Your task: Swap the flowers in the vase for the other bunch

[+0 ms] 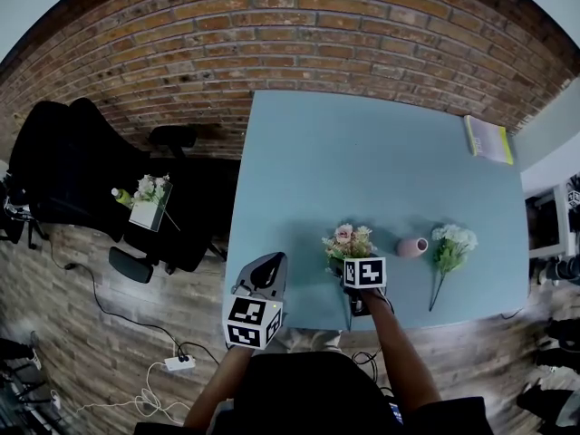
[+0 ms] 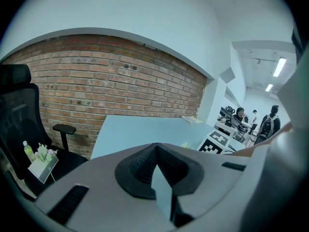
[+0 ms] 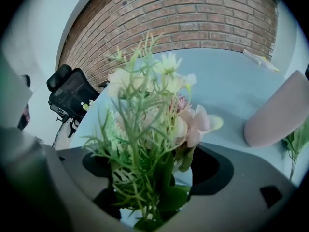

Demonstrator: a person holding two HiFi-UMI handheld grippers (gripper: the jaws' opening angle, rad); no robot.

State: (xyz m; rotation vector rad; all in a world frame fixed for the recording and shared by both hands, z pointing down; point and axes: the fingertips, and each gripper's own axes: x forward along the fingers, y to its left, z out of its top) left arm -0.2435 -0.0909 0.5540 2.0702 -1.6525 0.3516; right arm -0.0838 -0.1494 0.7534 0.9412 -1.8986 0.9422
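R gripper (image 3: 157, 178) pinched pink bunch (image 1: 349, 240) btwn its fingers (image 3: 219, 170), just left of vase (image 1: 411, 246); L gripper (image 2: 155, 149) fingers pressed together, empty

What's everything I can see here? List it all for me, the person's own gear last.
table: 1, light blue, against the brick wall
vase: 1, pink, on the table between the two bunches
white bunch: 1, white with green stems, lying right of the vase
pink bunch: 1, pink and cream with greenery, left of the vase
book: 1, yellow-green, table's far right corner
office chair: at least 1, black, left of the table
box of flowers: 1, white, on the chair
power strip: 1, white, on the floor
left gripper: 1, grey, jaws together, empty
right gripper: 1, grey, closed on the pink bunch
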